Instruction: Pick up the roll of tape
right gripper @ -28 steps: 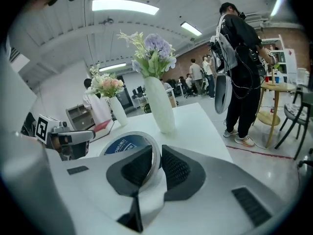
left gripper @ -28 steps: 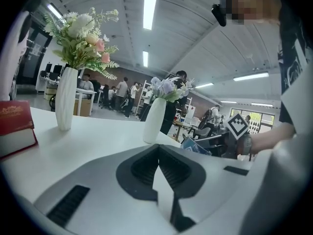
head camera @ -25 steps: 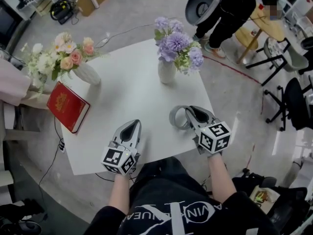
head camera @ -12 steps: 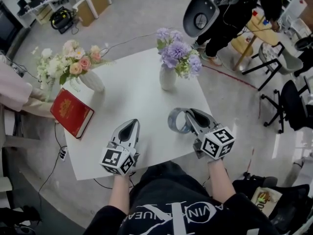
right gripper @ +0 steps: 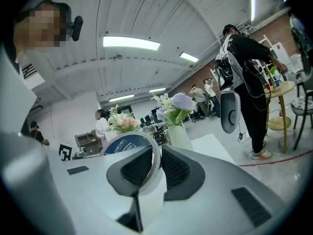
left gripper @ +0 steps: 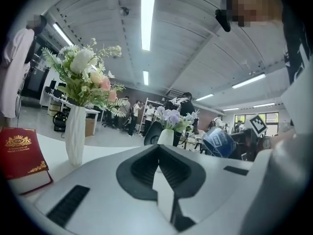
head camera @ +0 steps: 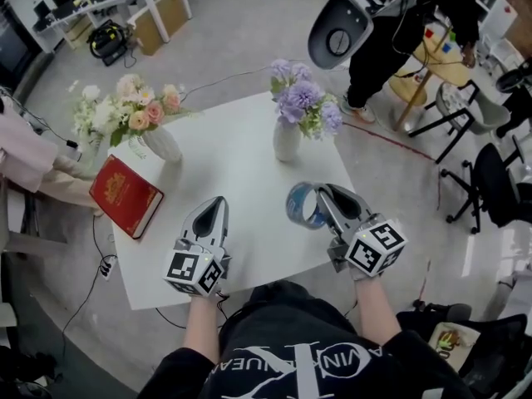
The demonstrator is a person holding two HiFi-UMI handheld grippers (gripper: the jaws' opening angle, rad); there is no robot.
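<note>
The roll of tape [head camera: 302, 205], a grey ring with a blue label, hangs above the white table [head camera: 233, 160] near its front right edge. My right gripper [head camera: 320, 194] is shut on the ring's wall, one jaw inside it and one outside. In the right gripper view the tape roll [right gripper: 128, 144] sits upright between the jaws of the right gripper [right gripper: 157, 155]. My left gripper [head camera: 213, 205] hovers over the table's front left, shut and empty. The left gripper [left gripper: 158, 150] points at the purple flowers, and its view shows the tape roll [left gripper: 219, 142] off to the right.
A white vase of purple flowers [head camera: 289, 131] stands at the table's far right. A vase of pink and white flowers [head camera: 158, 140] leans at the far left. A red book [head camera: 125, 194] lies on the left edge. A person carrying a chair [head camera: 391, 32] and office chairs [head camera: 490, 181] are to the right.
Both grippers have risen above the table. The tape roll has come up with the right gripper and tilted more upright.
</note>
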